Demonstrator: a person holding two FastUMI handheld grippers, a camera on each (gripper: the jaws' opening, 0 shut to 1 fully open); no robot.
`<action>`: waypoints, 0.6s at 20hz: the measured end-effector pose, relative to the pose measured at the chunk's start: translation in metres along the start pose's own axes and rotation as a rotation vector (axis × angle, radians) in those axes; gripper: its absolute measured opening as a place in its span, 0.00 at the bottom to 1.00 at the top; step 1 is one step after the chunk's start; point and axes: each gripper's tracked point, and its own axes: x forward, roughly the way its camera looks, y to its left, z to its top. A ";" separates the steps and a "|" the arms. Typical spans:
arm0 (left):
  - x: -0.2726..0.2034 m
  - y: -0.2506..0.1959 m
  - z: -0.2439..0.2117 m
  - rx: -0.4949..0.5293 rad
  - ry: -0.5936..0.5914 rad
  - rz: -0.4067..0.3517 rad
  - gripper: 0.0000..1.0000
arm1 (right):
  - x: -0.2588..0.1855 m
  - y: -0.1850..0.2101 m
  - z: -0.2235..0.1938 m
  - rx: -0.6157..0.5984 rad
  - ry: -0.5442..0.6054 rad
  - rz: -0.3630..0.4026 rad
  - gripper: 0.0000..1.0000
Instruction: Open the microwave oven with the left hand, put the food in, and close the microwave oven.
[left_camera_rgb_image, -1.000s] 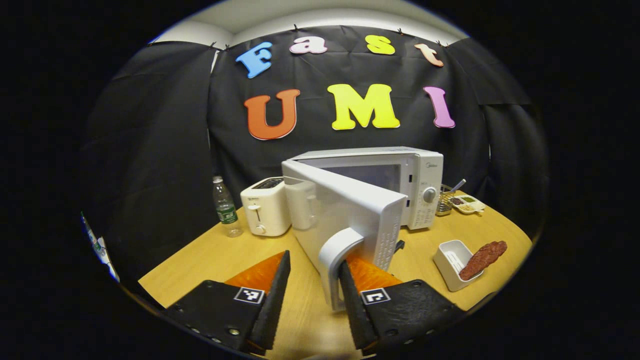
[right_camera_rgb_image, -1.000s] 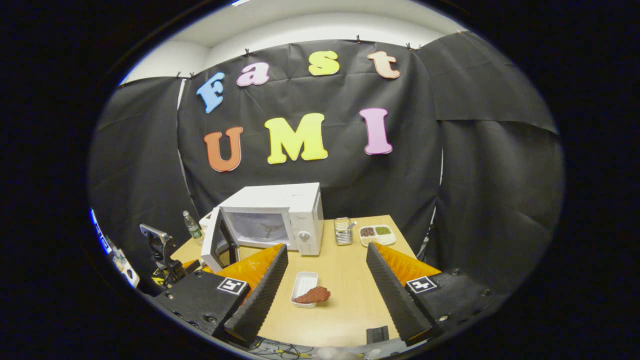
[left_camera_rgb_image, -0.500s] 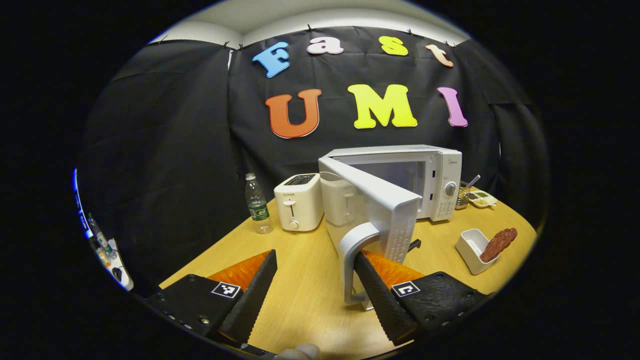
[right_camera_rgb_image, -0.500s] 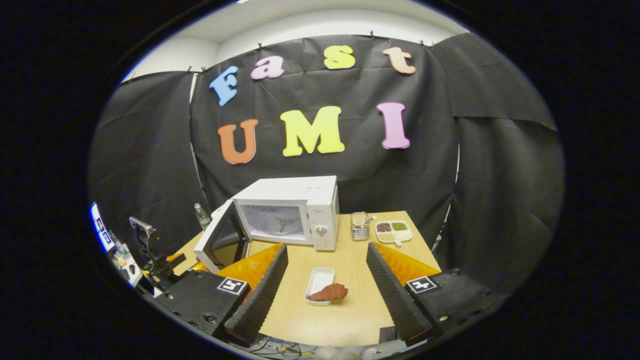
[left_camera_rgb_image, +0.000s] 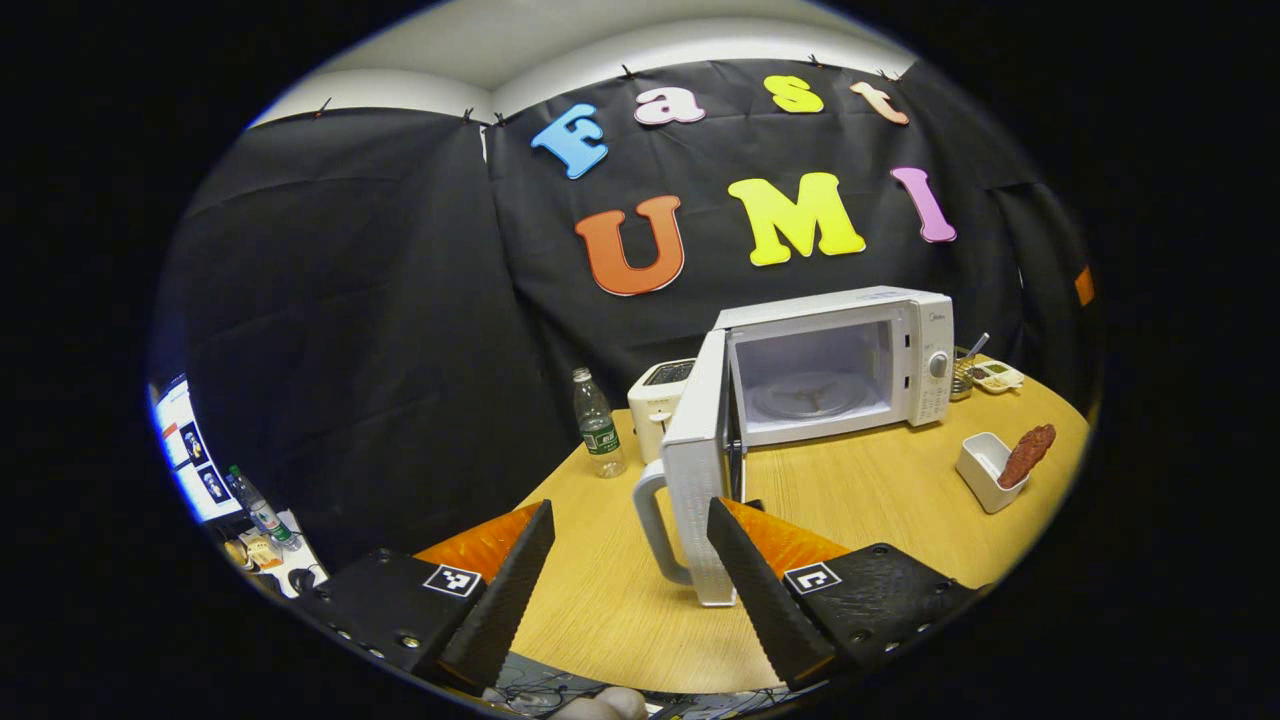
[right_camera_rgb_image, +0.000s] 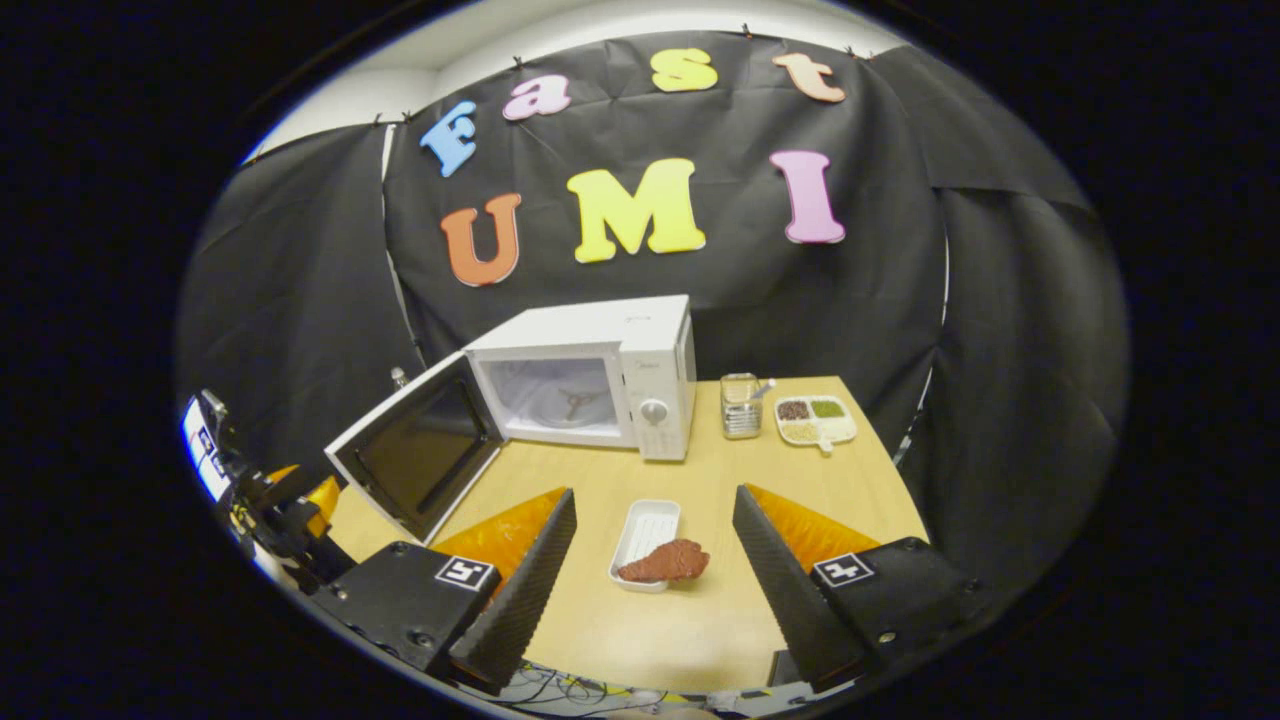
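Microwave (right_camera_rgb_image: 600, 385) door (right_camera_rgb_image: 415, 460) swung wide, turntable inside bare. Meat (right_camera_rgb_image: 665, 562) rests on white tray (right_camera_rgb_image: 645, 530). Left gripper (left_camera_rgb_image: 630, 590) spread; right gripper (right_camera_rgb_image: 650, 590) spread, holding nothing.

Your left gripper view sits low beside the open microwave (left_camera_rgb_image: 830, 365) door — your right gripper view looks down from farther back; both share the table (right_camera_rgb_image: 700, 620) and microwave.

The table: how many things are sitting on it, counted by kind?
White box-shaped microwave oven, door open: 1
White toaster: 1
Clear plastic water bottle: 1
White rectangular dish with a reddish-brown piece of food: 1
Metal mesh cup: 1
White divided snack tray: 1
Total: 6
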 end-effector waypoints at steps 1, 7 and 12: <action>-0.006 -0.004 0.006 -0.008 -0.004 -0.007 0.94 | 0.012 -0.006 -0.014 0.011 0.040 0.009 0.92; -0.035 -0.051 0.047 -0.051 -0.033 -0.073 0.94 | 0.090 -0.038 -0.095 0.120 0.286 0.103 0.76; -0.033 -0.073 0.068 -0.040 0.003 -0.034 0.94 | 0.133 -0.040 -0.112 0.301 0.401 0.226 0.48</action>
